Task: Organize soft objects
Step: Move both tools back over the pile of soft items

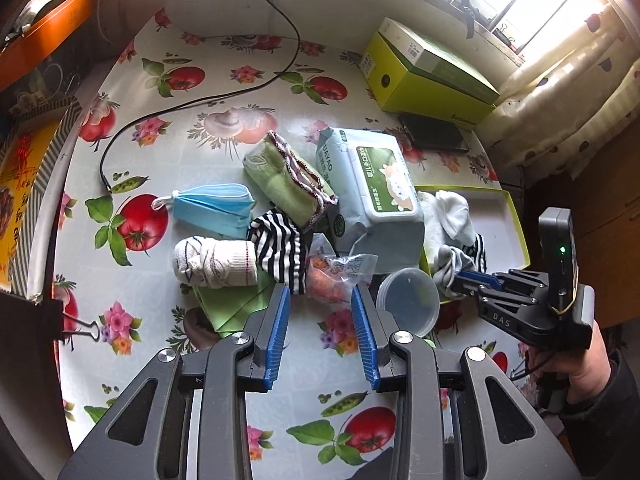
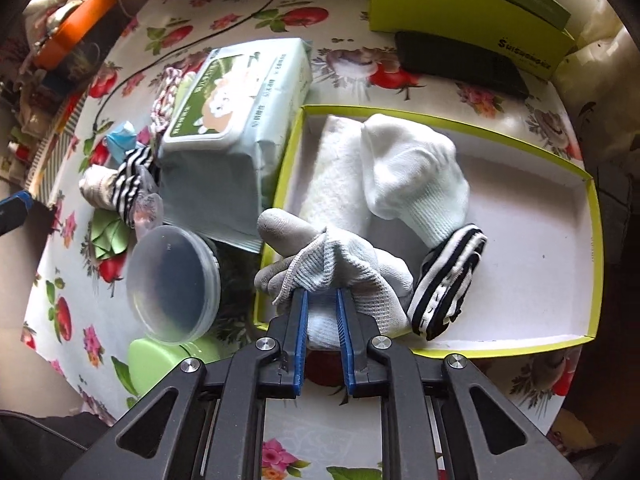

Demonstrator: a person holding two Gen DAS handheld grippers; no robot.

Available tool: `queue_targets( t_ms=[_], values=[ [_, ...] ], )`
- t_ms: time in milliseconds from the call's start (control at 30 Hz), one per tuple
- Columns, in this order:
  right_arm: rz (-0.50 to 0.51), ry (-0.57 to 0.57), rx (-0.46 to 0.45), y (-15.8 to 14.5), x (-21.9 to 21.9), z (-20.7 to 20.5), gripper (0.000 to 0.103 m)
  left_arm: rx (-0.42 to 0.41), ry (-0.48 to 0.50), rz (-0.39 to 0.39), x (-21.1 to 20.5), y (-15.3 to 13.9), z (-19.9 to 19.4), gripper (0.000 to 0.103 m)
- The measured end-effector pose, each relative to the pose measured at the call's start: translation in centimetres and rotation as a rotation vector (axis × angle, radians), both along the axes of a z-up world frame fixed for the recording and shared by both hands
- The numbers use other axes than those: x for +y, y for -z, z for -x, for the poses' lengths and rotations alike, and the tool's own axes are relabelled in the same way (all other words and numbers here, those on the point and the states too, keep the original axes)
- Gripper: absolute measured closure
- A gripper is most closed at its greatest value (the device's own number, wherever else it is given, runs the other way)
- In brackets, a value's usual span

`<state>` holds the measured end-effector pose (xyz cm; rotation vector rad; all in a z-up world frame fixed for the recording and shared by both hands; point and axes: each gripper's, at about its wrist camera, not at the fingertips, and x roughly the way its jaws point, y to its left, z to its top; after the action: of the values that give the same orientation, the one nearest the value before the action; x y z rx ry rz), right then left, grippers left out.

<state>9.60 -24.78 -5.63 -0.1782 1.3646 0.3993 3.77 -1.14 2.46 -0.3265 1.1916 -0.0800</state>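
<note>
My right gripper [image 2: 322, 296] is shut on a grey work glove [image 2: 320, 256] at the near left corner of the yellow-rimmed tray [image 2: 592, 240]; it also shows in the left wrist view [image 1: 460, 278]. In the tray lie a white towel [image 2: 332, 184], a white sock [image 2: 416, 172] and a striped sock [image 2: 448, 284]. My left gripper [image 1: 320, 296] is open and empty, just short of a pile: striped sock [image 1: 280, 244], rolled white sock [image 1: 216, 264], blue face mask [image 1: 212, 208], green towel [image 1: 288, 180], wet-wipes pack [image 1: 372, 188].
A clear round lidded container [image 2: 172, 280] sits left of the tray. A snack bag [image 1: 336, 276] and green cloth [image 1: 232, 300] lie by the left gripper. A green box [image 1: 432, 76], a dark phone [image 1: 436, 132] and a black cable [image 1: 192, 104] lie farther back.
</note>
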Motion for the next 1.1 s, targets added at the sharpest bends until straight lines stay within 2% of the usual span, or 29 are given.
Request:
queue_targets(
  t_ms=[133,233,400,533,733,1100],
  values=[
    [0.019,0.009,-0.002,-0.4,-0.5,0.0,0.089,-0.001,-0.013,0.002,0.8,0.2,-0.1,0.070],
    [-0.003,0.030,0.004,-1.0,-0.7,0.1,0.089,0.008,-0.030,0.000,1.6,0.6,0.0,0.070],
    [-0.064,0.017,-0.058,-4.5,0.0,1.3,0.072,0.011,-0.056,0.000,3.0,0.9,0.3,0.070],
    [-0.110,-0.001,-0.112,-7.5,1.1,2.0,0.067,0.014,-0.081,0.013,4.2,1.2,0.6,0.070],
    [-0.148,-0.046,-0.153,-10.2,3.6,2.5,0.064,0.011,-0.116,0.039,5.7,1.4,1.1,0.070],
    [-0.164,-0.188,-0.134,-10.0,8.5,3.3,0.063,0.027,-0.191,0.074,7.9,2.4,2.0,0.070]
  ],
)
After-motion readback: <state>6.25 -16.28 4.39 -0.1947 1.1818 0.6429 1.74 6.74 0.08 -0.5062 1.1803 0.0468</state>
